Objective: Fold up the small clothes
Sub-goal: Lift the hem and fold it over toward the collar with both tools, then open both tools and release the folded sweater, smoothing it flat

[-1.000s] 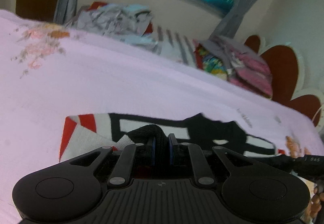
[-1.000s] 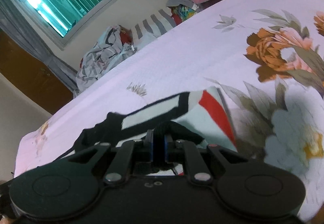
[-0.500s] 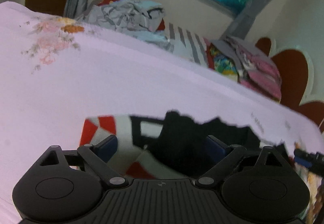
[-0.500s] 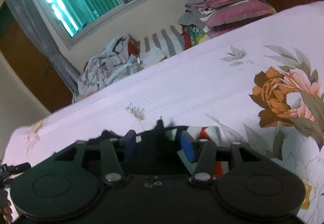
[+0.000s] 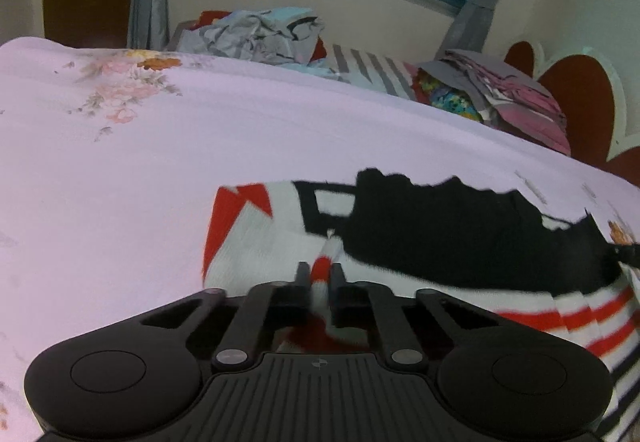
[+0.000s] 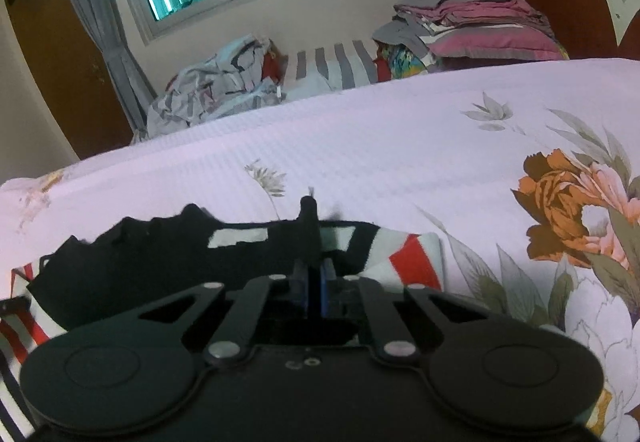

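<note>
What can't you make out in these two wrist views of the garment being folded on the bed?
- Garment, left wrist view: its near part is hidden behind the left gripper; its right end is cut off by the edge.
- Garment type: unclear; both views blur it.
- Right gripper: the pinched black fabric is too dark for detail.
- Clothes pile by the window: items too small to identify.

Left gripper (image 5: 320, 274) and right gripper (image 6: 314, 274) — matte black housings, two round caps each, silver pivot screws on linkage arms; right pads blue.
</note>
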`<move>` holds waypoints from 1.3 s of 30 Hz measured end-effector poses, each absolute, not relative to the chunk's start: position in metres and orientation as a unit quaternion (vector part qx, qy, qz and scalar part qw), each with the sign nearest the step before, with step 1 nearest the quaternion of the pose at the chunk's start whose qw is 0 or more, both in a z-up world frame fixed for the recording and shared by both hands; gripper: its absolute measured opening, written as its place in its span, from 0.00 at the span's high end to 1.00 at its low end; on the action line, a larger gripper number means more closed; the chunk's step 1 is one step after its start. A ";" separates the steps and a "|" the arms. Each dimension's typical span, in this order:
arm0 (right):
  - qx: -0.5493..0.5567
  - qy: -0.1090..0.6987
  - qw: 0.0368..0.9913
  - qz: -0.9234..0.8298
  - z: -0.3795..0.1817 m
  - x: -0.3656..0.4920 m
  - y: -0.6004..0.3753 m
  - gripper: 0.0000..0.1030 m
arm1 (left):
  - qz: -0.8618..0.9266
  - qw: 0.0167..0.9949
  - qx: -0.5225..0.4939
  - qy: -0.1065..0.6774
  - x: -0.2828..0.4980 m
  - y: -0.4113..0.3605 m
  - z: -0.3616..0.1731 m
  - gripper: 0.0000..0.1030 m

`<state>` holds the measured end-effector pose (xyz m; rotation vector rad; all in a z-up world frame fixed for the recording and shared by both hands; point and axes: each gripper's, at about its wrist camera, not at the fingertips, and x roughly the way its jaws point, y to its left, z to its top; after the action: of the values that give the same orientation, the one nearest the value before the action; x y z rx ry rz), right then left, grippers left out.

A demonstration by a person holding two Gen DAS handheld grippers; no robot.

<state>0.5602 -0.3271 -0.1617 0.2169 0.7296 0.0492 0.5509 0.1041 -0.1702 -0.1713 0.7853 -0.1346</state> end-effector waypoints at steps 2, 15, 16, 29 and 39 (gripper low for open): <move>0.112 0.356 0.927 0.031 -0.163 0.560 -0.328 0.94 | -0.067 0.917 -0.087 0.384 0.543 0.108 -0.172 0.93; 0.147 0.359 0.921 0.022 -0.169 0.552 -0.345 0.71 | -0.092 0.912 -0.114 0.383 0.542 0.101 -0.170 0.25; 0.147 0.360 0.921 0.023 -0.169 0.552 -0.345 0.70 | -0.097 0.913 -0.102 0.382 0.544 0.096 -0.169 0.24; 0.120 0.360 0.924 0.039 -0.167 0.556 -0.330 0.88 | -0.072 0.905 -0.105 0.406 0.516 0.120 -0.177 0.95; 0.069 0.346 0.935 -0.034 -0.176 0.554 -0.336 0.98 | -0.049 0.914 -0.098 0.391 0.542 0.111 -0.174 0.92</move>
<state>0.5538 -0.3359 -0.1759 0.1414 0.7083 -0.0700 0.5422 0.1113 -0.1739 -0.2020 0.8056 -0.1002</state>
